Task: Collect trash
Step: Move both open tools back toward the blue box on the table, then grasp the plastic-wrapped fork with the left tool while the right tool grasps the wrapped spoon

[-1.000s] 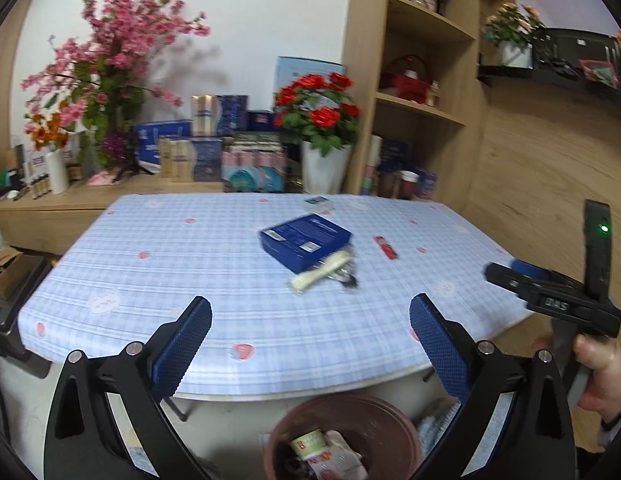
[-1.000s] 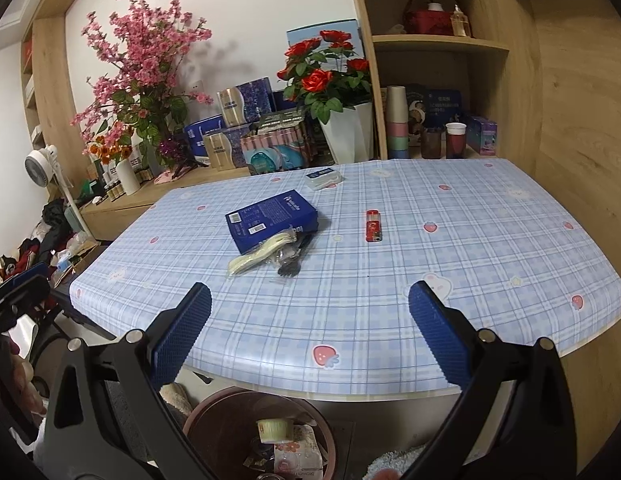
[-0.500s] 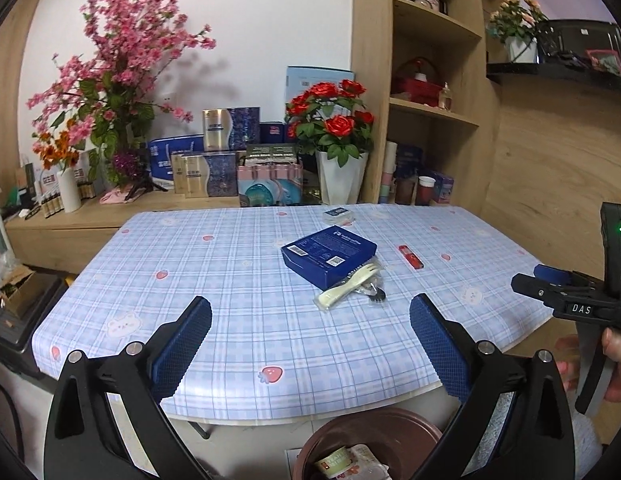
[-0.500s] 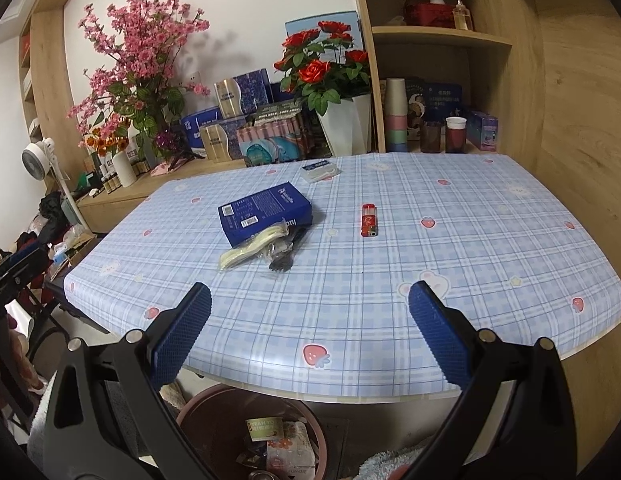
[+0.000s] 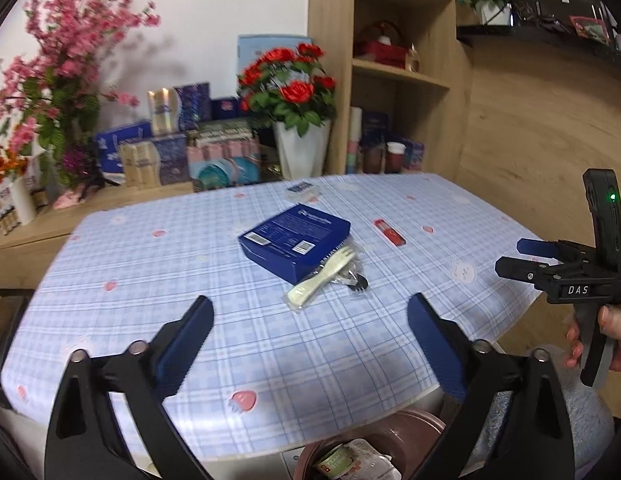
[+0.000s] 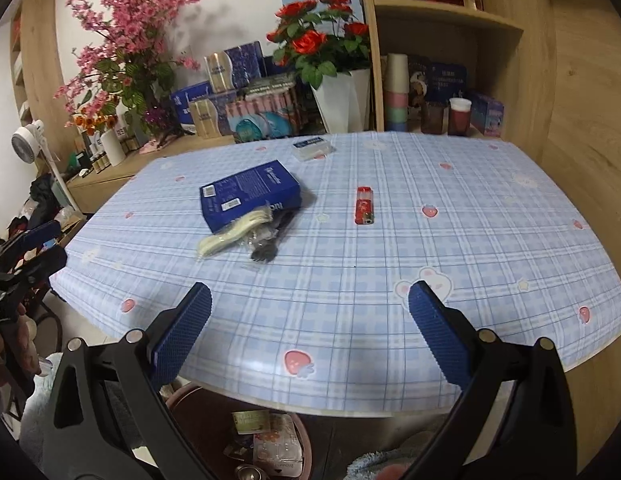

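On the blue plaid table [image 5: 150,264] lies a blue box [image 5: 294,238] with a wrapped pale fork [image 5: 320,278] and a dark utensil [image 5: 356,282] against its near side. A red lighter [image 5: 388,233] lies to its right, and a small clear case [image 5: 302,192] further back. My left gripper [image 5: 310,320] hovers over the near edge, its jaws closing with nothing between them. My right gripper [image 6: 310,308] stands open and empty over the near edge; the box [image 6: 250,196], fork [image 6: 234,234] and lighter [image 6: 364,210] lie ahead of it. A brown trash bin [image 6: 214,404] with wrappers sits below.
Flower vases [image 5: 300,152], gift boxes [image 5: 166,152] and cups crowd a wooden ledge and shelves behind the table. A hand holds the right gripper [image 5: 570,276] at the table's right edge. A wood-panelled wall [image 6: 582,120] flanks the right.
Both grippers have moved forward over the table, so the box and fork look nearer. The left jaws have narrowed slightly. The bin has slid toward the bottom edge.
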Demonstrator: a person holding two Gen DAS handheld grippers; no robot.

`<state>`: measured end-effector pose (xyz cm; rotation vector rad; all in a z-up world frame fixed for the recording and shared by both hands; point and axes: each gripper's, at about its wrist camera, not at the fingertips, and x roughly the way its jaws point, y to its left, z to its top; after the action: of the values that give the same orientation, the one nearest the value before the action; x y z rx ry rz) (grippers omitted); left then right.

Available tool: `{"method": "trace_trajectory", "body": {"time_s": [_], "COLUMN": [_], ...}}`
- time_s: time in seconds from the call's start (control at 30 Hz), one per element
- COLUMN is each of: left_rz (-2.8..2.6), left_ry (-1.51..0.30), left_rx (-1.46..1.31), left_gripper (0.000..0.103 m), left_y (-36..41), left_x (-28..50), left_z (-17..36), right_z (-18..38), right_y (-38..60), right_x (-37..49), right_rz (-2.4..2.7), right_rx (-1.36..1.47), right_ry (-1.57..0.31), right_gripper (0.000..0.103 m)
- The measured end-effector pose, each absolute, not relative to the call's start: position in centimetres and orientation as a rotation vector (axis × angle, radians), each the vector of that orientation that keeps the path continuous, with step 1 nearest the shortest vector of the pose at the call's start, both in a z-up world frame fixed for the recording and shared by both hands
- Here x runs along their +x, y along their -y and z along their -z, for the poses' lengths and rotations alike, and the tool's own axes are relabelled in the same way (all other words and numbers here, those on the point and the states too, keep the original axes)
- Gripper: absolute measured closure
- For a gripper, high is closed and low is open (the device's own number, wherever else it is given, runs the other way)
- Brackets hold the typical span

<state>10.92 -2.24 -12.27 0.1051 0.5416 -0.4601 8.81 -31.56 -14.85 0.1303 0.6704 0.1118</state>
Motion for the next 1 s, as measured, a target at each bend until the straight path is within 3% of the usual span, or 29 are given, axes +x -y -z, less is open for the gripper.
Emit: {"method": "trace_trajectory", "body": {"time_s": [0.3,0.6,0.8,0.83,0.9,1.0], "left_rz": [0.604,0.633,0.652,0.646,0.622,0.617], "left_ry": [-0.701,-0.876,-0.925,-0.935,-0.96,-0.994], "left_rx": [0.197,0.262,0.311,0.311,0.315,0.241], "left_gripper": [0.038,0.049,0.05,0.052,0.073,0.083], "left_y": [5.8,8.0,9.7,9.9,10.0,9.1], "left_x": [20.3,27.0,28.4,28.7,28.8,28.3], "left_z": [16.8,20.9,22.6,22.9,23.4,23.2], "right_z": [17.2,19.4,20.4,20.5,20.8,21.0], "right_y": [32.2,33.8,33.9,33.9,33.7,33.0], "right_x": [13.3,17.5,18.8,18.9,19.1,19.4], "right_rz": [-0.108,-0.072,-0.086,-0.089,-0.095,-0.117], "right_rx": [0.14,0.161,0.161,0.159,0.153,0.131], "right_ry": [-0.729,-0.798,-0.825,-0.829,-0.839,-0.848], "right_gripper": [0.006,0.006,0.006,0.006,0.006,0.006]}}
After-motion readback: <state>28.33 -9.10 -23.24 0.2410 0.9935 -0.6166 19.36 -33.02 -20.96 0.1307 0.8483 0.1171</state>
